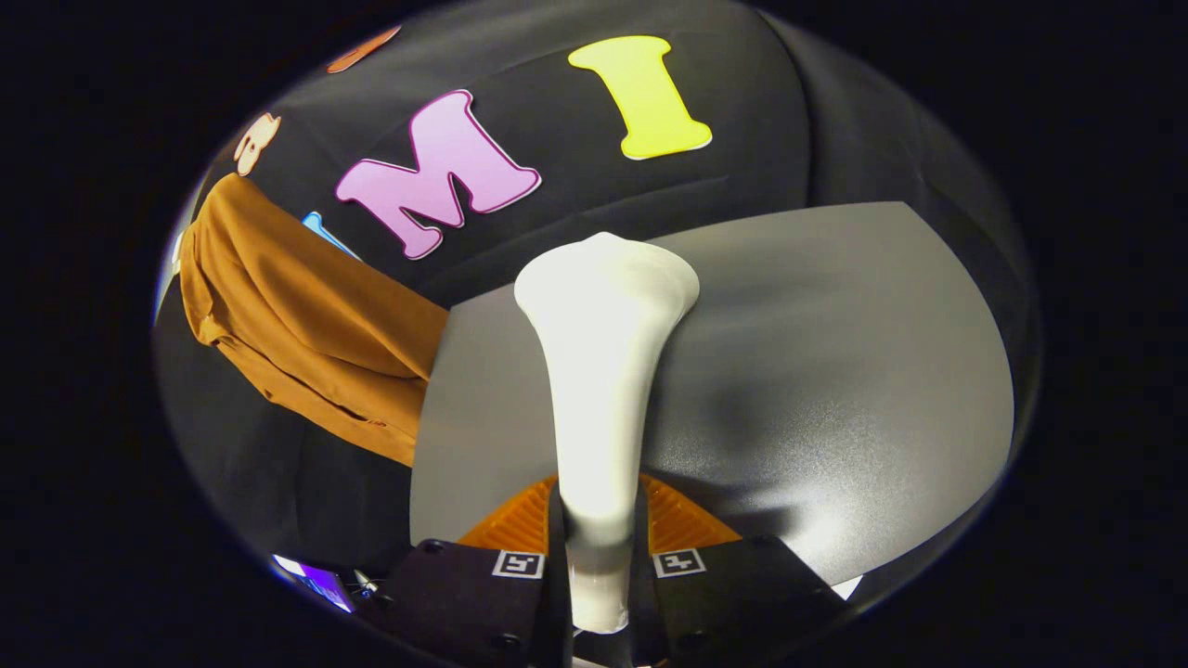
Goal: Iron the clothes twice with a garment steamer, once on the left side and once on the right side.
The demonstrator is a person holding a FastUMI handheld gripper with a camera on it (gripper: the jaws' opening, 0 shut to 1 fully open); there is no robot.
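Note:
A white garment steamer (601, 371) stands up between my fingers, its narrow handle clamped by both of them and its wide head flaring out beyond them. My gripper (599, 543) is shut on that handle. An orange-brown garment (297, 325) hangs against the booth wall off to the left of the steamer, well apart from the steamer head. Its lower hem reaches down behind the grey table.
A grey table (835, 390) lies under and beyond the fingers, stretching to the right. The black cloth wall (557, 232) rises behind the table and the garment. A small lit device (316, 580) sits low at the left by the table's near corner.

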